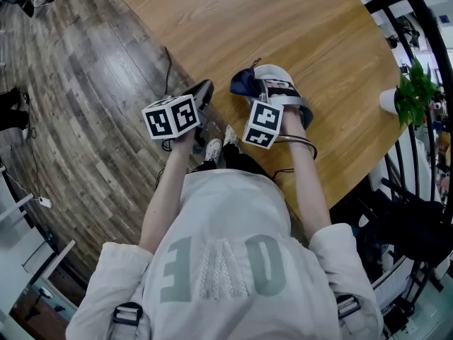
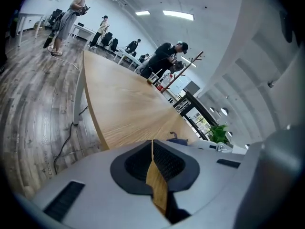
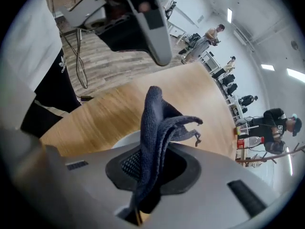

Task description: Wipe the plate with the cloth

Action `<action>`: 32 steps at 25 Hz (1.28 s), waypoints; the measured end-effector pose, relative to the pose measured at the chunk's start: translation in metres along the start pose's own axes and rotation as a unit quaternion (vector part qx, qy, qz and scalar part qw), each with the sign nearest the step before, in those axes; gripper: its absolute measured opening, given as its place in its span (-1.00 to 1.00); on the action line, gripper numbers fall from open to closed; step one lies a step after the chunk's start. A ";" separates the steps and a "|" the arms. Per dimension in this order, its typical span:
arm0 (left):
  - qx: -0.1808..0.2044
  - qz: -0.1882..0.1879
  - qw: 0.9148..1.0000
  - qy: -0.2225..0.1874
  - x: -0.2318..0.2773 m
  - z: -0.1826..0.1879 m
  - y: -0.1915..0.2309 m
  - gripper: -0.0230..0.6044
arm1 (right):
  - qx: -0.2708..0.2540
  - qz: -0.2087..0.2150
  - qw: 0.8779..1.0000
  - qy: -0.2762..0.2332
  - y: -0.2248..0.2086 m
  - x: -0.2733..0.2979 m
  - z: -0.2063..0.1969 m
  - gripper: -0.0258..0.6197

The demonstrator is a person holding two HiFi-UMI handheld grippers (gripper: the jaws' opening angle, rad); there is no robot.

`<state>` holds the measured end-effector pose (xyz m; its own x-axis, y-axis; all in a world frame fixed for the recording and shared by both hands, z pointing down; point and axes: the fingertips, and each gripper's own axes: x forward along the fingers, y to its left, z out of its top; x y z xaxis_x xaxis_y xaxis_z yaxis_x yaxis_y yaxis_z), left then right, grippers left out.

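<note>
Rightward, potted plant (image 1: 414,92) beyond the plate (image 1: 273,70)

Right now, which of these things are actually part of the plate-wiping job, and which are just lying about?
Part of the job: dark blue cloth, pinched in the right gripper; white plate beneath it; left gripper, shut and empty.
Just lying about: potted plant at the edge of the table; cable on the floor; bottles at the table's far end.

Plate (image 1: 277,73) at the desk's (image 1: 297,20) near edge
Cloth (image 1: 244,83) at its left rim (in the right hand-held gripper (image 3: 150,173)); left hand-held gripper (image 1: 204,94) beside; plant (image 1: 414,94) far right.
</note>
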<state>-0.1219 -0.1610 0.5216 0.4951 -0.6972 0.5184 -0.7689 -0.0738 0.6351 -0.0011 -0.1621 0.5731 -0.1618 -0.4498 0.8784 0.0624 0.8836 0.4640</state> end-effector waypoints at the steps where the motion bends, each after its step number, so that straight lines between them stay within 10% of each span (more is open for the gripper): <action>1: 0.005 -0.001 1.000 0.000 0.000 0.001 -0.001 -0.87 | -0.006 0.003 1.000 0.000 0.007 -0.003 0.002 -0.74; 14: 0.040 -0.013 0.999 -0.012 -0.006 0.012 -0.016 -0.87 | -0.020 0.012 1.000 0.014 0.040 -0.024 -0.001 -0.74; 23: 0.120 -0.056 0.990 -0.042 -0.009 0.035 -0.066 -0.87 | 0.059 -0.083 0.992 -0.075 -0.023 -0.079 0.031 -0.74; 27: 0.184 -0.076 0.975 -0.099 -0.023 0.064 -0.105 -0.87 | 0.164 -0.155 0.959 -0.171 -0.070 -0.136 0.045 -0.74; 32: 0.262 -0.119 0.946 -0.152 -0.044 0.095 -0.158 -0.87 | 0.299 -0.214 0.885 -0.287 -0.109 -0.201 0.040 -0.74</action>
<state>-0.0605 -0.1867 0.3435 0.6012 -0.7836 0.1567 -0.7847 -0.5419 0.3011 -0.0147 -0.1632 0.3410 -0.5280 -0.7718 0.3543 -0.6297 0.6357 0.4465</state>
